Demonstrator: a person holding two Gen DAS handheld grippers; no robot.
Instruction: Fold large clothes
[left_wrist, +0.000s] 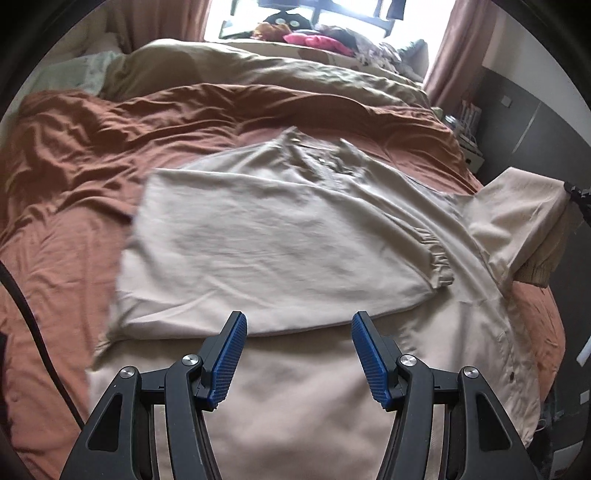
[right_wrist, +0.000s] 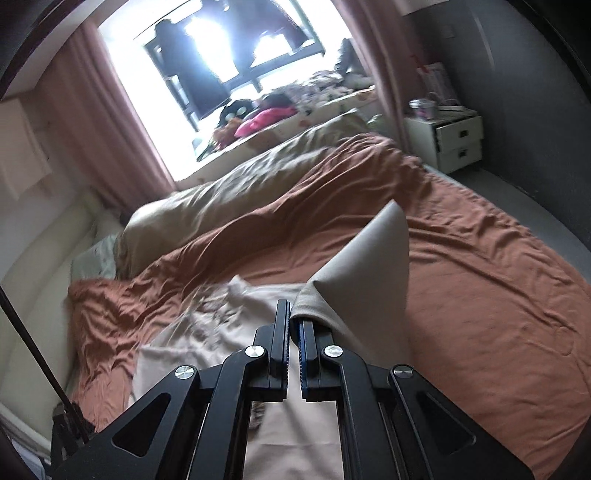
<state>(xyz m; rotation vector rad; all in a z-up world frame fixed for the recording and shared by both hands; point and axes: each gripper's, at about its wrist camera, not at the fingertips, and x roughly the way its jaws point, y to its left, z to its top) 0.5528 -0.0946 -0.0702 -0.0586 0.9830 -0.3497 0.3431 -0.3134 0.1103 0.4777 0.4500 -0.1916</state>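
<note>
While the left tool (left_wrist: 299, 325) gapes above the shirt (left_wrist: 280, 229), the right tool (right_wrist: 291, 314) pinches its sleeve (right_wrist: 369, 269).

No text, label, brand, number or sign is legible anywhere in either wrist view.

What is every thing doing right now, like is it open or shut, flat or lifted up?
left gripper: open, holding nothing, above the shirt
right gripper: shut on the sleeve
shirt: lying on the bed, one side folded over
sleeve: lifted off the bed
rust bedspread: spread out, wrinkled
beige duvet: rumpled, bunched near the window
curtains: drawn open
nightstand drawers: partly open
</note>
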